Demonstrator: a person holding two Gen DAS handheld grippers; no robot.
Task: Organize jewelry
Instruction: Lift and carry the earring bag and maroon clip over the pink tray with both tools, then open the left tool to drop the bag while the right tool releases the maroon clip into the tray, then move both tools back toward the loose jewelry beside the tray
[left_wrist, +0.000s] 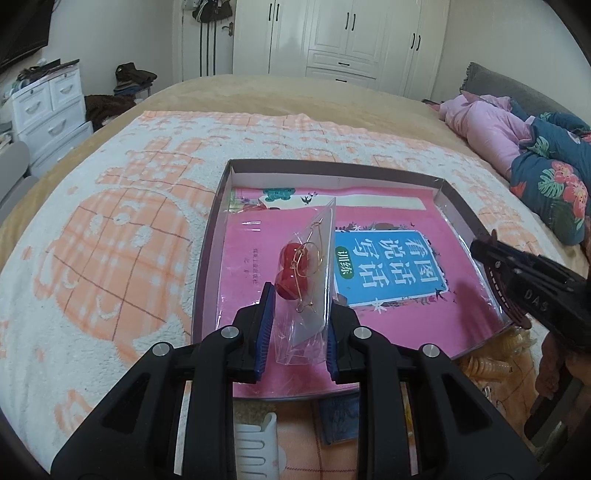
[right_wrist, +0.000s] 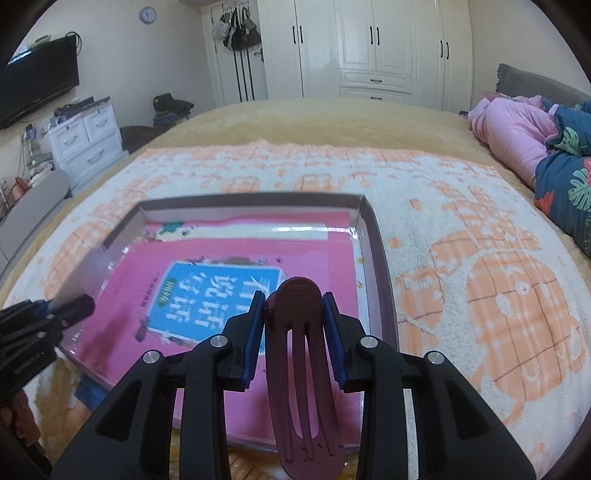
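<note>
My left gripper (left_wrist: 301, 306) is shut on a clear plastic bag (left_wrist: 314, 295) that holds red cherry earrings (left_wrist: 293, 273) on gold hooks. It hangs over a shallow dark-rimmed tray (left_wrist: 332, 168) with a pink book (left_wrist: 391, 262) under clear film. In the right wrist view my right gripper (right_wrist: 294, 306) is shut on a maroon hair clip (right_wrist: 299, 369), which stands upright above the tray's (right_wrist: 380, 266) near right part. Each gripper also shows in the other view: the right gripper (left_wrist: 484, 251) at the tray's right side, the left gripper (right_wrist: 74, 308) with its bag (right_wrist: 83, 273) at the left.
The tray lies on a white and orange blanket (left_wrist: 110, 240) spread over a bed. A white comb (left_wrist: 258, 450), a blue item (left_wrist: 340, 421) and a yellow claw clip (left_wrist: 491, 365) lie near the tray's front edge. Pink and floral quilts (left_wrist: 517, 140) are piled at the right.
</note>
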